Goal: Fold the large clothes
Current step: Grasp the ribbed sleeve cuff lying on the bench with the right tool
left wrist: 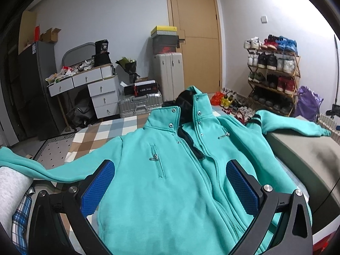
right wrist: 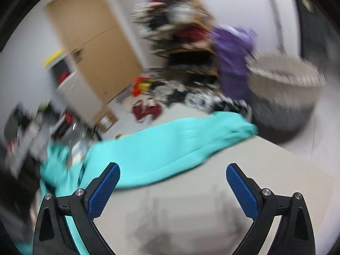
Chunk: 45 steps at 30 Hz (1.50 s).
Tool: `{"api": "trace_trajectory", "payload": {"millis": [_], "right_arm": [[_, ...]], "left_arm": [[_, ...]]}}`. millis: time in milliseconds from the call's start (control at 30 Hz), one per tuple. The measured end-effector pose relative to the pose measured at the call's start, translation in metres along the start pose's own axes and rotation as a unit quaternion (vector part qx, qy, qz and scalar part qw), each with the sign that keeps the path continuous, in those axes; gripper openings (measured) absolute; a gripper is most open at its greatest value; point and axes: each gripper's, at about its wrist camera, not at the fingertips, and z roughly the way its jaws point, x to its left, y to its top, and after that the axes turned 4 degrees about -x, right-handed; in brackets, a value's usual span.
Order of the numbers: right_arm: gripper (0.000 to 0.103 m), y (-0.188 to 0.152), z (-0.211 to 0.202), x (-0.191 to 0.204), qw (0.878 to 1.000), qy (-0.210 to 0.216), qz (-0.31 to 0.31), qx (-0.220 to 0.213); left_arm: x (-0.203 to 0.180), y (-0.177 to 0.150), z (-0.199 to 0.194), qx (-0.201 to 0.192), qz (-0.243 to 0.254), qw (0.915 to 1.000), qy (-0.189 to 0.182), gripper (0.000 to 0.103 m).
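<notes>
Teal jacket [left wrist: 170,170] is laid out flat on the bed, nothing folded yet; left gripper [left wrist: 170,182] and right gripper [right wrist: 173,182] both gape wide and empty, so grabbing the sleeve [right wrist: 170,146] looks next

Wooden door [left wrist: 194,36], loaded shoe rack [left wrist: 274,74]

Both tools look alike. The left gripper [left wrist: 170,170], at the bottom of its frame, has two black angular arms ending in blue pads [left wrist: 99,182] with a fine dimpled grid texture, each arm pinned by two round silver screws [left wrist: 267,188]. The right gripper [right wrist: 173,173] shows the same black arms, blue textured pads [right wrist: 104,191] and silver screws [right wrist: 266,191].
</notes>
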Motion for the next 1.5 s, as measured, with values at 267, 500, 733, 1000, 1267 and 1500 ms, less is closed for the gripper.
{"api": "trace_trajectory", "payload": {"millis": [267, 500, 733, 1000, 1267, 1500], "right_arm": [[0.082, 0.032, 0.043, -0.057, 0.995, -0.035, 0.079, 0.041], [0.074, 0.036, 0.084, -0.052, 0.993, -0.085, 0.047, 0.072], [0.014, 0.038, 0.095, -0.035, 0.995, -0.091, 0.000, 0.045], [0.009, 0.043, 0.079, -0.023, 0.997, -0.066, -0.029, -0.023], [0.008, 0.086, 0.028, 0.004, 0.987, -0.095, -0.065, -0.115], [0.008, 0.112, 0.002, 0.072, 0.971, -0.112, -0.133, -0.164]], "left_arm": [[-0.008, -0.007, 0.019, 0.039, 0.015, 0.9991, 0.007, 0.102], [-0.015, -0.008, 0.025, 0.055, 0.021, 0.9982, 0.011, 0.102], [-0.023, -0.010, 0.027, 0.059, 0.036, 0.9976, 0.009, 0.102], [-0.026, -0.009, 0.030, 0.052, 0.012, 0.9982, 0.029, 0.102], [-0.024, -0.009, 0.030, 0.050, 0.003, 0.9981, 0.035, 0.102], [-0.017, -0.008, 0.028, 0.044, 0.000, 0.9981, 0.044, 0.102]]}}
